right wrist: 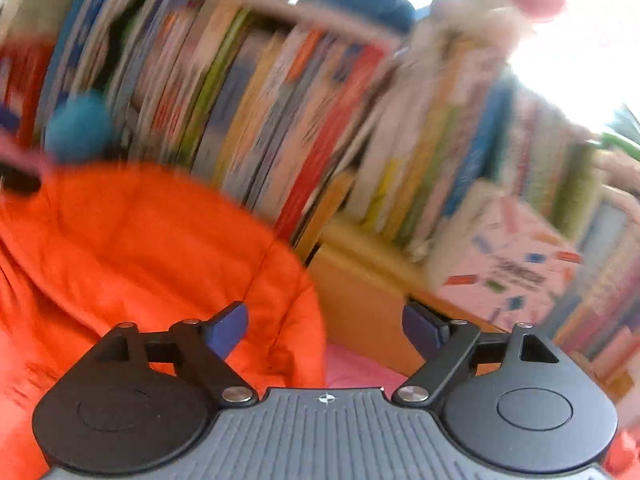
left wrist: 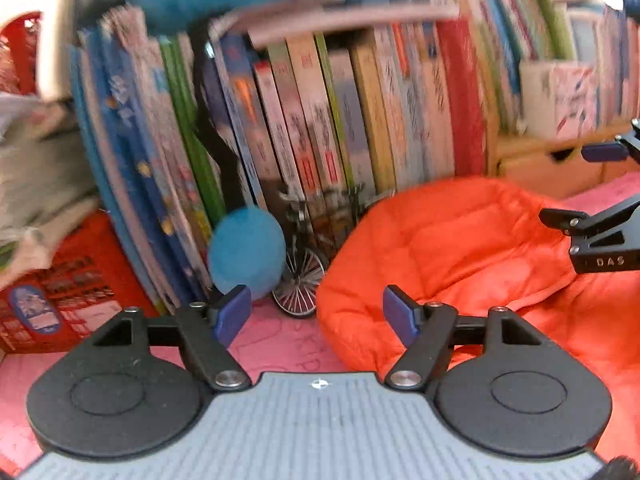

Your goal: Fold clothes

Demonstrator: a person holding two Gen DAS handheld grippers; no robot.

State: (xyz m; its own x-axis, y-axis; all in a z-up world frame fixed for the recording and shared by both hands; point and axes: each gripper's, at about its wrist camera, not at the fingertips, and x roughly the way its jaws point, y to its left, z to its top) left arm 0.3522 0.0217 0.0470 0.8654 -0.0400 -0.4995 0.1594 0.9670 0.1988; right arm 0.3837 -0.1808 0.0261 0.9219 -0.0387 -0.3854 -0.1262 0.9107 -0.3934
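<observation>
A puffy orange jacket [left wrist: 460,256] lies bunched on a pink surface [left wrist: 276,344], in front of a row of books. My left gripper [left wrist: 318,314] is open just above the jacket's left edge, with nothing between its blue pads. In the left wrist view the right gripper [left wrist: 586,184] shows at the right edge, above the jacket, its jaws apart. In the right wrist view the orange jacket [right wrist: 140,248] fills the lower left. My right gripper [right wrist: 324,328] is open over the jacket's right edge, holding nothing.
Upright books [left wrist: 320,120] fill a shelf right behind the jacket. A blue plush toy [left wrist: 244,252] and a small model bicycle [left wrist: 300,280] stand at the shelf's foot. A red box [left wrist: 60,304] sits at left. A wooden ledge [right wrist: 360,292] and a pink box [right wrist: 512,264] are at right.
</observation>
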